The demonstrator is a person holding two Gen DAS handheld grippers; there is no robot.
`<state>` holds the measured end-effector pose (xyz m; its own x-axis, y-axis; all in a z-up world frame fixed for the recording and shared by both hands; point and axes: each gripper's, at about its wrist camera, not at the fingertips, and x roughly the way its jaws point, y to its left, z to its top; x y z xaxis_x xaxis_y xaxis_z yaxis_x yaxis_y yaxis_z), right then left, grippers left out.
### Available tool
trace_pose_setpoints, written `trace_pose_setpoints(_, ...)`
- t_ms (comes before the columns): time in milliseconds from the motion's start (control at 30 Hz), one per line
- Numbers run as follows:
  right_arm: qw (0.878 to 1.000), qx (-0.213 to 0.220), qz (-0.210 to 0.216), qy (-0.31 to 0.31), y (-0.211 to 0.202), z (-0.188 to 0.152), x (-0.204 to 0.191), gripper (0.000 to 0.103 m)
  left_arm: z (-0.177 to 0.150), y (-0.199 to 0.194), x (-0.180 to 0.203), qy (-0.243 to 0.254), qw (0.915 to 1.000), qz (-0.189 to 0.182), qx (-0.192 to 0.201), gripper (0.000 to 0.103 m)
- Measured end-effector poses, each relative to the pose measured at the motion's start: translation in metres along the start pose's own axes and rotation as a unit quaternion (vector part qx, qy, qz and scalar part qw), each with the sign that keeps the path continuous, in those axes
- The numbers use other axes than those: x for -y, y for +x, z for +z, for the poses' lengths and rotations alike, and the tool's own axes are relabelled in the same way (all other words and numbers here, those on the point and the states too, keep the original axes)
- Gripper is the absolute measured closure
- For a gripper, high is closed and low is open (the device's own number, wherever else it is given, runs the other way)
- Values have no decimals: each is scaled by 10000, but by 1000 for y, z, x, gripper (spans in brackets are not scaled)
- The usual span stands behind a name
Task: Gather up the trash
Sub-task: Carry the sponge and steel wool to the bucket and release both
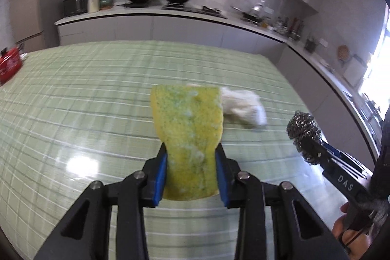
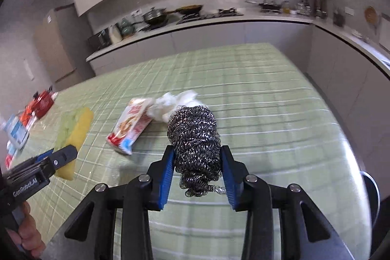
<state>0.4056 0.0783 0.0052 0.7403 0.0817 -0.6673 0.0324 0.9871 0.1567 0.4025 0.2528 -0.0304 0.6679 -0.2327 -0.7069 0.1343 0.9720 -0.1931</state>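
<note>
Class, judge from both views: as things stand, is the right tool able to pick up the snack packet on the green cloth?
Probably not yet. The right tool is shut on the steel scourer, so it has no room for the snack packet. Nothing blocks the way to it across the tablecloth.

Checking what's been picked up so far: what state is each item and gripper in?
left gripper: shut on sponge
sponge: held, lifted
right gripper: shut on steel scourer
steel scourer: held
snack packet: lying on table
white tissue: crumpled, on table
</note>
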Motion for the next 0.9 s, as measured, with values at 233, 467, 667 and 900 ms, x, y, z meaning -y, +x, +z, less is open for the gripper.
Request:
trace_pose_setpoints(233, 9943, 267, -876, 554, -63, -23, 59, 63, -14, 5, 65, 606, 9940, -904, -100, 67)
trace_pose_setpoints(467, 9835, 387, -1458, 995, -125, -51, 122, 63, -37, -3, 140, 1063, 9846, -1368, -218, 67)
trace_pose_setpoints(667, 9770, 616, -1638, 1222, -169, -64, 194, 63, -55, -9, 217, 1342, 9785, -1559, -161, 67)
trace_pose_setpoints(900, 9809, 306, -1504, 1198, -181, -78, 333, 63, -86, 13, 328, 1246, 9793, -1555, -354, 67)
